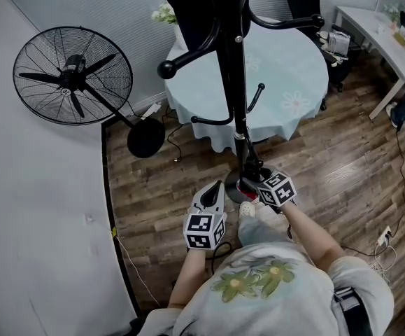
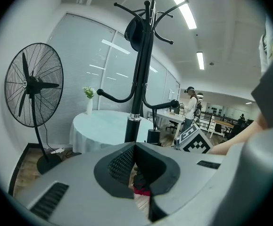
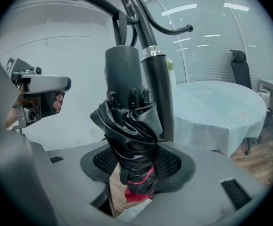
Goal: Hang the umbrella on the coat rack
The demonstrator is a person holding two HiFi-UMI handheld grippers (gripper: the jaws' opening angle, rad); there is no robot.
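The black coat rack [image 1: 231, 68] rises in front of me, with curved hooks at several heights. My right gripper [image 1: 254, 180] is low beside its pole, near the base. It is shut on a folded black umbrella [image 3: 129, 131] with a red strap, which stands up between the pads [image 3: 169, 161]. The umbrella's handle end is close to the pole [image 3: 157, 93]. My left gripper [image 1: 212, 191] hovers a little to the left, apart from the umbrella. Its jaws meet at the tips [image 2: 135, 147] with nothing in them. The rack [image 2: 138, 93] stands ahead in its view.
A large black pedestal fan [image 1: 73, 75] stands at the left by a white wall. A round table with a pale blue cloth [image 1: 286, 75] is right behind the rack. A white desk [image 1: 384, 40] is at the far right. Cables and a power strip [image 1: 384, 240] lie on the wooden floor.
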